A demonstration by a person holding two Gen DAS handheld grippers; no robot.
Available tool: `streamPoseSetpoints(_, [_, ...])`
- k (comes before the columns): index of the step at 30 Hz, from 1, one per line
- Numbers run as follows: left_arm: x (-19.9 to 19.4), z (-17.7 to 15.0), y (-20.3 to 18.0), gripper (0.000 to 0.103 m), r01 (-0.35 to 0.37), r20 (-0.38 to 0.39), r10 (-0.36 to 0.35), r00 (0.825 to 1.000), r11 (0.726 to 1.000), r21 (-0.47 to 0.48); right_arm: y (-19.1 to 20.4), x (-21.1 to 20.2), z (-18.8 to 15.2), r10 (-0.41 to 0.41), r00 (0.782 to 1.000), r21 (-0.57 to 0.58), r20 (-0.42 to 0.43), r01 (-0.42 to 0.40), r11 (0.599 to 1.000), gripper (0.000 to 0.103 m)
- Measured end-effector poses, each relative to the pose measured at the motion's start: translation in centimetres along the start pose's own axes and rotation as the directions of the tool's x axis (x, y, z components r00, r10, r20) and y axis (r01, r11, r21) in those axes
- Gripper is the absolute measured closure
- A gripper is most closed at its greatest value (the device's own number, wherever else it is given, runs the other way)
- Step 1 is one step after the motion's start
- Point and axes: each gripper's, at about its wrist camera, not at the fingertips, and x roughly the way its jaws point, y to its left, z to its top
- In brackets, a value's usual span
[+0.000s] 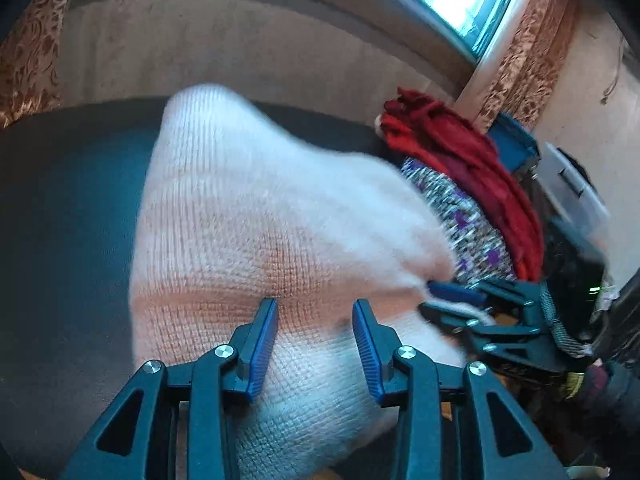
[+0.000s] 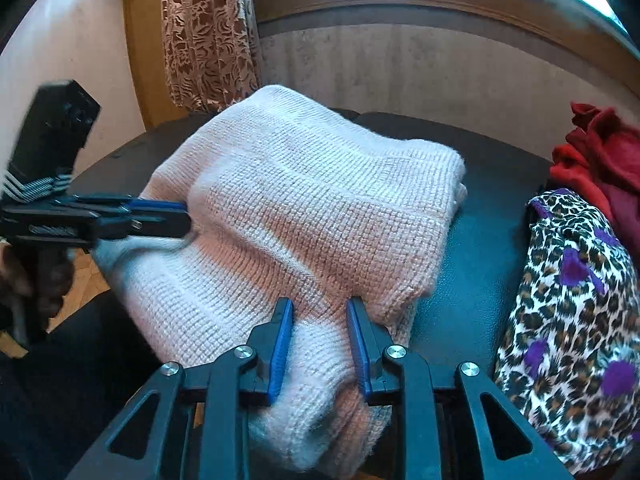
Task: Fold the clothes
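A pale pink knitted sweater [image 2: 312,208] lies folded in a thick bundle on a dark table [image 2: 480,240]; it also fills the left wrist view [image 1: 260,220]. My left gripper [image 1: 316,308] has its jaws apart around the sweater's near edge, with knit between the blue pads. From the right wrist view it [image 2: 176,216] sits at the sweater's left side. My right gripper [image 2: 320,304] also has its jaws apart around the sweater's near right corner. It shows at the right of the left wrist view [image 1: 444,300]. Whether either gripper is pinching the knit is unclear.
A leopard-print garment with purple spots [image 2: 572,312] and a red garment [image 2: 600,152] lie piled on the table's right side. Both show in the left wrist view [image 1: 460,208], [image 1: 472,160]. A wall, patterned curtain [image 2: 208,36] and window sill stand behind. Wood floor shows at the left.
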Motion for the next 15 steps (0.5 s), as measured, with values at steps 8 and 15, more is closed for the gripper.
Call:
streamPoseSetpoints(8, [-1.9,7.3,1.3,0.062,0.012,0.084,-0.019,0.996,0.996,0.083,0.3,-2.8,5.8,0.013,1.000,0.125,-0.026,-0.010,0.992,0.070])
streamPoseSetpoints(15, [3.9,10.8,4.7,0.062,-0.035,-0.034,0.037,0.999,0.997,0.064,1.2,-0.6,12.2,-0.007,0.995,0.185,0.095,-0.011,0.983,0.045])
